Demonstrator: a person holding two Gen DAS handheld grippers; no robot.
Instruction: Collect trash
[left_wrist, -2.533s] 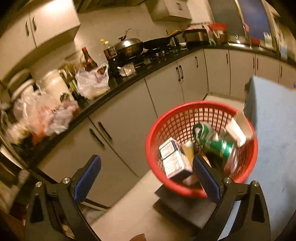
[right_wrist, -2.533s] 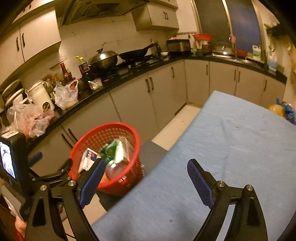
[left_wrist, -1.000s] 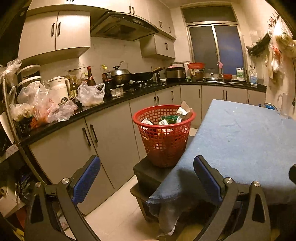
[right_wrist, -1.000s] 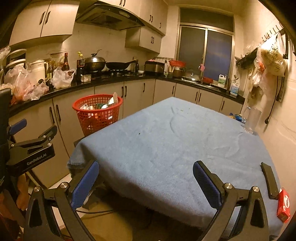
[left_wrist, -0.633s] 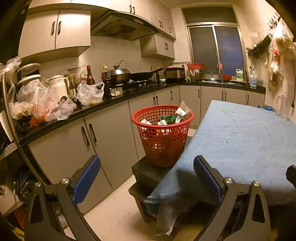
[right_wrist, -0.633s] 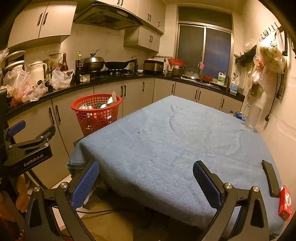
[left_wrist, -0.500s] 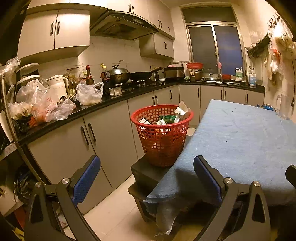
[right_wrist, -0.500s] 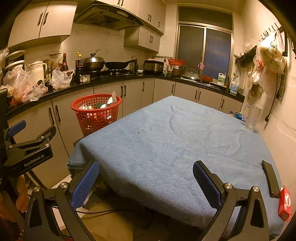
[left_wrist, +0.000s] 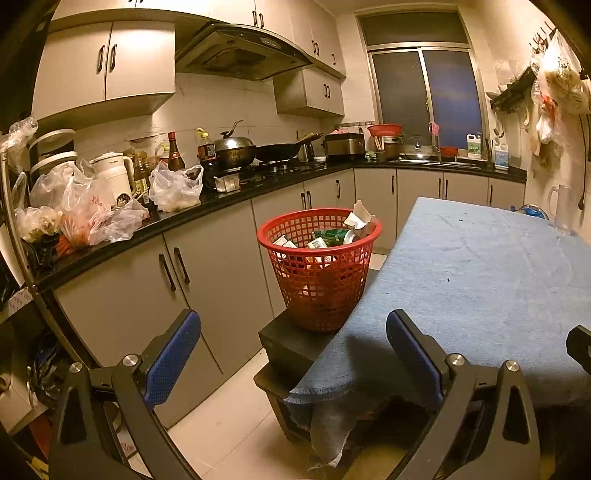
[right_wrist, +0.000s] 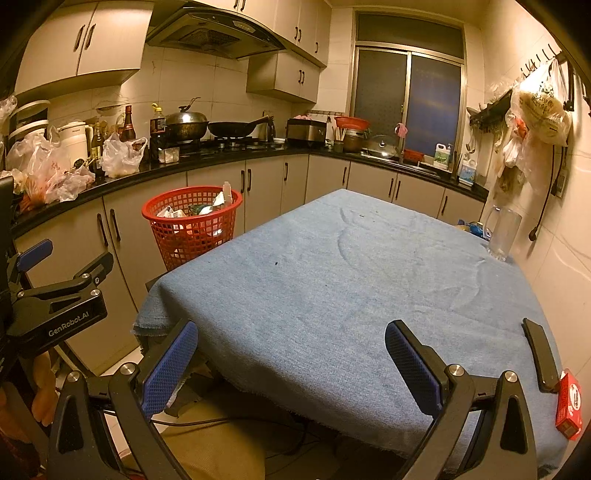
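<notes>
A red mesh basket (left_wrist: 319, 275) holding cartons, a green can and other trash stands on a dark stool (left_wrist: 291, 341) between the cabinets and the blue-clothed table (left_wrist: 480, 273). My left gripper (left_wrist: 293, 350) hangs open and holds nothing, well back from the basket. In the right wrist view the same basket (right_wrist: 192, 225) sits at the table's far left corner. My right gripper (right_wrist: 291, 363) is open over the near edge of the blue cloth (right_wrist: 332, 280), with nothing between its fingers. The left gripper's body (right_wrist: 55, 306) shows at the left edge.
A red small box (right_wrist: 569, 404) and a black flat object (right_wrist: 539, 354) lie at the table's near right corner; a glass jug (right_wrist: 502, 232) stands at its far right. The black counter (left_wrist: 177, 218) carries plastic bags, bottles, a kettle and pans. Pale tile floor (left_wrist: 236, 413) lies between cabinets and table.
Both grippers pulled back from the basket over 2.5 seconds, from close above it to well behind the table's near edge. In the last second the views barely shift. Both stay open.
</notes>
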